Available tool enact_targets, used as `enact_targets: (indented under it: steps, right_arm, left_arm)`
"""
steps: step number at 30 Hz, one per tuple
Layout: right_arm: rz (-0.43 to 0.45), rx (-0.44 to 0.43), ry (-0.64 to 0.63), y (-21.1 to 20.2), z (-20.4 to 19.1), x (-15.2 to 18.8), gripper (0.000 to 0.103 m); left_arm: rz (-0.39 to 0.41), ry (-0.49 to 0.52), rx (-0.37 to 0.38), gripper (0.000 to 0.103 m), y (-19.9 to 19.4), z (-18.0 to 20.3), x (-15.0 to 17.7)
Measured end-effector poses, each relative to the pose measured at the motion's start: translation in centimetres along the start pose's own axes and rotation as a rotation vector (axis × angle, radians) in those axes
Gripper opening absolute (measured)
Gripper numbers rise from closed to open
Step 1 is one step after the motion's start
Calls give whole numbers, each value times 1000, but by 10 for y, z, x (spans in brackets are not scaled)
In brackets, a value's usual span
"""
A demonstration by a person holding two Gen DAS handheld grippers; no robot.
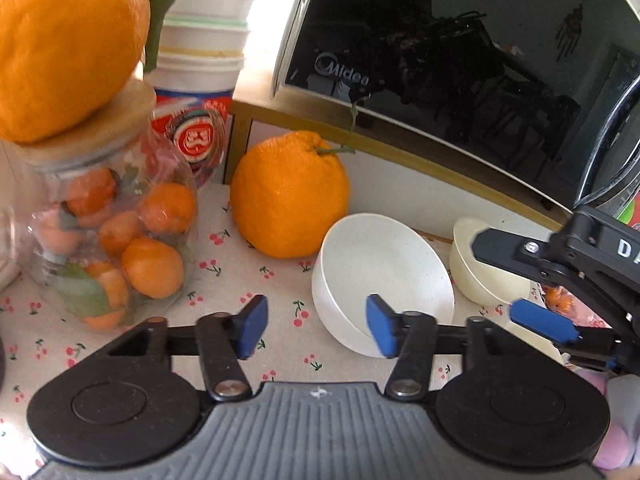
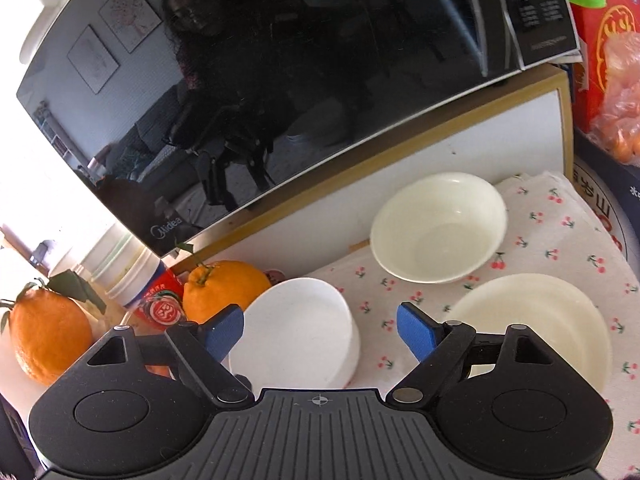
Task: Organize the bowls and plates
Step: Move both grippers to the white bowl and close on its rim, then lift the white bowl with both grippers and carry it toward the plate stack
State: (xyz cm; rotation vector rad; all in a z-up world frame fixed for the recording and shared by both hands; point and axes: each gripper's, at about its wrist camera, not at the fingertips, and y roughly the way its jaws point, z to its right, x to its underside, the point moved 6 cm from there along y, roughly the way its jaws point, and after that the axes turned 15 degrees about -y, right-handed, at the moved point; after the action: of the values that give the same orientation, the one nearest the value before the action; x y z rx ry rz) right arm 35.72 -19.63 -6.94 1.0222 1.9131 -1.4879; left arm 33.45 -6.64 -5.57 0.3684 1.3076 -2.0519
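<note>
A white bowl [image 1: 384,276] [image 2: 296,332] sits on the cherry-print cloth [image 1: 224,300]. A cream bowl [image 1: 476,272] [image 2: 438,228] stands behind it by the cabinet. A cream plate [image 2: 536,328] lies to the right; only a sliver of it shows in the left wrist view. My left gripper [image 1: 316,330] is open and empty just in front of the white bowl, its right pad over the bowl's near rim. My right gripper [image 2: 320,332] [image 1: 516,276] is open and empty, low over the white bowl's right side, between that bowl and the plate.
A glass jar of small oranges [image 1: 116,236] with a big orange on its lid [image 1: 68,44] stands at left. Another big orange [image 1: 290,196] [image 2: 224,288], stacked cups [image 1: 200,80] and a black microwave [image 1: 460,52] on a cabinet line the back. A red box [image 2: 608,40] is at right.
</note>
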Motion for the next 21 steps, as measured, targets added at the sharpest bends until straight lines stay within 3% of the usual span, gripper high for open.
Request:
enact_targets:
  steps: [7,21]
  right_arm:
    - [-31,8,41,18,-2,9,57]
    - [-84,18,71,31,7,28,24]
  left_arm:
    - [7,-9,37,33,-1,-3,0]
    - [-16,-12,60,12,8,-4,-2]
